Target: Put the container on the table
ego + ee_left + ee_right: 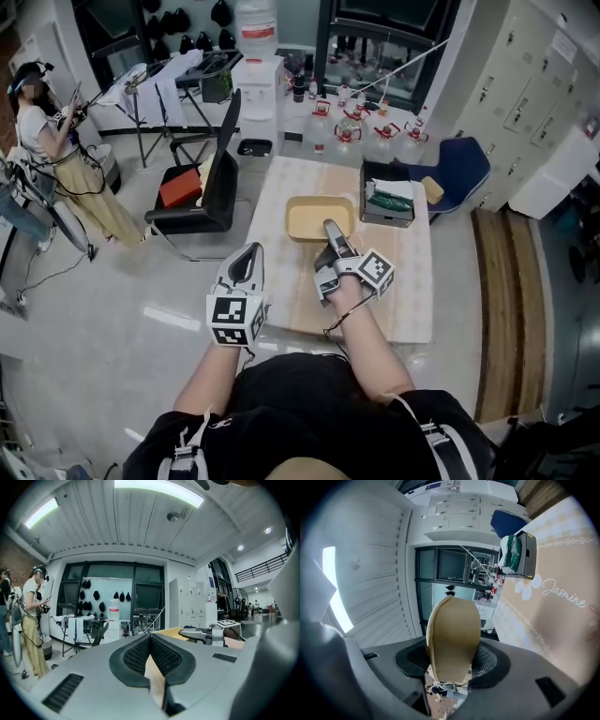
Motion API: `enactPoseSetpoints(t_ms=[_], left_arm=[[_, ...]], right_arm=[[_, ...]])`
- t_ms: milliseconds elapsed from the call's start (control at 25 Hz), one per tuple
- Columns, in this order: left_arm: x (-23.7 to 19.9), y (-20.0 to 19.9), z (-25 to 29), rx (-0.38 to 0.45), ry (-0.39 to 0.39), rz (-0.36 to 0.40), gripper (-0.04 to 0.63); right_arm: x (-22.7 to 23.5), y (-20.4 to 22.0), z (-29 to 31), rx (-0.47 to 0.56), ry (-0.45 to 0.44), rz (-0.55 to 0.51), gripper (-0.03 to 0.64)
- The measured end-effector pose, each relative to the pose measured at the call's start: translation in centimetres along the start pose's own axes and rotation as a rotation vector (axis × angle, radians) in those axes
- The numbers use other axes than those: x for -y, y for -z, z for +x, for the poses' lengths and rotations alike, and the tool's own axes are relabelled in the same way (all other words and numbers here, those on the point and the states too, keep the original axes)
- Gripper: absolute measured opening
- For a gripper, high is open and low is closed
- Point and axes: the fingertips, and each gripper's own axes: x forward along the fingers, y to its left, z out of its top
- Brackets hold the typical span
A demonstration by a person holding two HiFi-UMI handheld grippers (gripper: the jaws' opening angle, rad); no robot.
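right gripper is clamped on the near rim of the container – in the right gripper view its pads pinch the tan wall, which rises out of the jaws as a tall rounded shape. the container is a shallow tan tray sitting mouth up in the upper middle of the head view, over the far half of the table; its long axis runs left to right across the frame, with the gripper coming in from below across the short way. whether its base rests on the cloth or hangs just above it i cannot tell. left gripper has its jaws drawn together on nothing, off the table's left edge, well apart from the container. a black box stands just right of the container, close but not touching – the tight side. bare cloth lies open to the container's left and toward the lower edge of the frame.
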Motion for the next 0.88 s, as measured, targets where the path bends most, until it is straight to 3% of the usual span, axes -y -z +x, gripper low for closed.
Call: enactPoseSetpoints(t_ms=[360, 880], left_arm=[[-3.6, 0.7, 1.1, -0.010, -0.029, -0.012, 0.011], [-6.7, 2.7, 1.7, -0.055, -0.085, -0.039, 0.011]], right_arm=[[6.0, 0.6, 6.3, -0.002, 0.080, 0.034, 0.232], [19.2, 3.2, 10.3, -0.084, 0.313, 0.106, 0.233]])
